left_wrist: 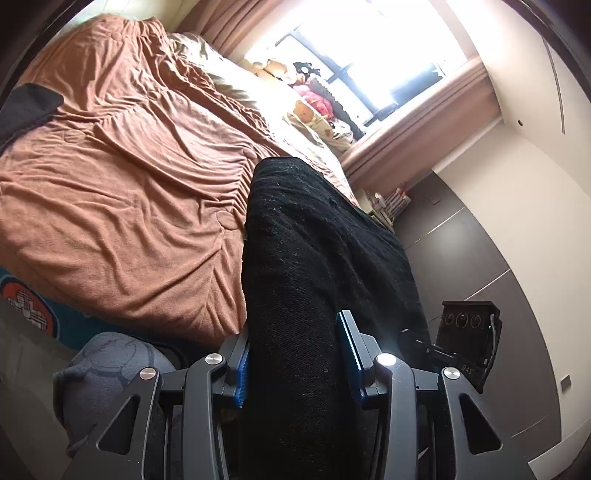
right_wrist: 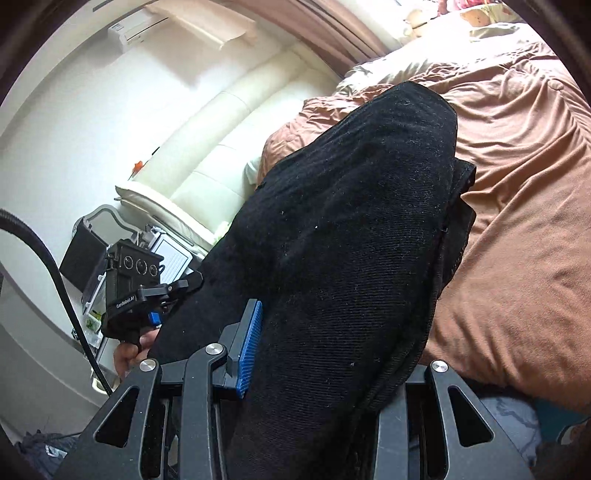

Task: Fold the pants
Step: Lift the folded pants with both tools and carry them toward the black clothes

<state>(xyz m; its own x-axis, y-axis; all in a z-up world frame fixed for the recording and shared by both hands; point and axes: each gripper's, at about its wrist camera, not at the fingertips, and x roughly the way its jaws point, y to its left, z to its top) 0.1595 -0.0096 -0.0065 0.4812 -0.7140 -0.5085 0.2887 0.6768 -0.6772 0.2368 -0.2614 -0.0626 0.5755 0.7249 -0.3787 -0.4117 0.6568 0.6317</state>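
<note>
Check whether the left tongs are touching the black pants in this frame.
Touching. The left wrist view shows the left tongs with both blue pads pressed against the black pants, the cloth bunched between them.

Bedroom w/ a big bed (left_wrist: 110,177), rumpled rust-brown sheet (left_wrist: 155,122) covering most of it. Bright daylight is pouring thru the window (left_wrist: 369,48), blowing out the glass; pinkish curtains (left_wrist: 229,22) are hanging beside it. Plush toys (left_wrist: 306,107) are piling up along the sill. Grey wardrobe doors (left_wrist: 480,251) are running along the white wall. Cream padded headboard (right_wrist: 229,136) is showing in the right wrist view, AC unit (right_wrist: 136,26) sitting high on the wall.
</note>
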